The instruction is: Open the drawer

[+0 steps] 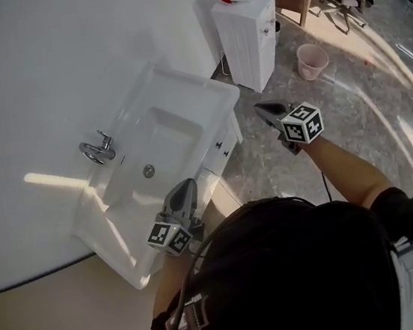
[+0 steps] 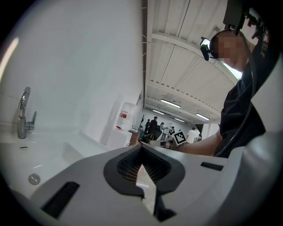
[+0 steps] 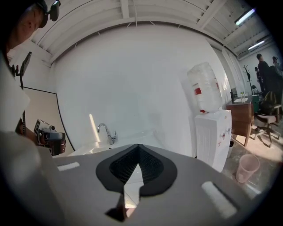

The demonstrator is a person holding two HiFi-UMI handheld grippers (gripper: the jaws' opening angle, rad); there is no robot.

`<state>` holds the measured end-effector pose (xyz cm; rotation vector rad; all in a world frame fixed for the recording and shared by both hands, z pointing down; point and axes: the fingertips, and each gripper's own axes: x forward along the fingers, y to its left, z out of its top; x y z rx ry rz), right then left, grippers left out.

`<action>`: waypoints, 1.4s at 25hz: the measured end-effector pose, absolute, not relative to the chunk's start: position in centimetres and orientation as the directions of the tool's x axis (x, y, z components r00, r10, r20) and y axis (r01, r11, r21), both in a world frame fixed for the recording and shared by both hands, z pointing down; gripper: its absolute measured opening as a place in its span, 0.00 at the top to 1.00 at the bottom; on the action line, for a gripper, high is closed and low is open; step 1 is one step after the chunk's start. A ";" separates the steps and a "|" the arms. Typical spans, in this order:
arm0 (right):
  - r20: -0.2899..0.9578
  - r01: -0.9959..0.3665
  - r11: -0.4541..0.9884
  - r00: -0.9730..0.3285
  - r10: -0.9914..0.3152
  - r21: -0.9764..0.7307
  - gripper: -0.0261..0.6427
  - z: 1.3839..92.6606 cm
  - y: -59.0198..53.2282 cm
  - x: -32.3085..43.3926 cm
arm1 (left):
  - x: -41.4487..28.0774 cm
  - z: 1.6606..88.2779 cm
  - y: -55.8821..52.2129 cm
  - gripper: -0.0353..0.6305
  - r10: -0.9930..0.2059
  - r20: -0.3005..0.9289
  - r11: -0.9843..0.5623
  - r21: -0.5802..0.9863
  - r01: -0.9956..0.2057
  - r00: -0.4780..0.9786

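So the sink [image 1: 182, 96] sits flush against the white wall [image 1: 55, 44], and the drawer [image 1: 221, 145] is on the cabinet face under the sink's front rim, shut, with a small dark handle. The left gripper [image 1: 185, 187] hangs over that front rim, jaws together with nothing in them. The right gripper [image 1: 262, 108] is out over the floor [image 1: 352, 126] just off the sink's front corner, also closed and empty, not touching the drawer. Past the sink's far end stands a water dispenser [image 1: 249, 38], with a pink bucket [image 1: 312, 60] further out. There's loads of open floor in front. Only the left gripper view shows people way behind the sink, and the right gripper view catches the faucet [image 3: 106, 132] side-on.
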<state>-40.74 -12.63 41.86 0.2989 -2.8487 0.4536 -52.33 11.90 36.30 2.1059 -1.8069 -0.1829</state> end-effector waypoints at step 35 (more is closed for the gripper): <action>0.465 -0.315 0.796 -0.884 -0.049 -0.516 0.93 96.1 -10.2 -48.9 | -49.1 81.7 -0.4 0.96 -0.753 0.435 -0.226 0.534 -0.815 0.494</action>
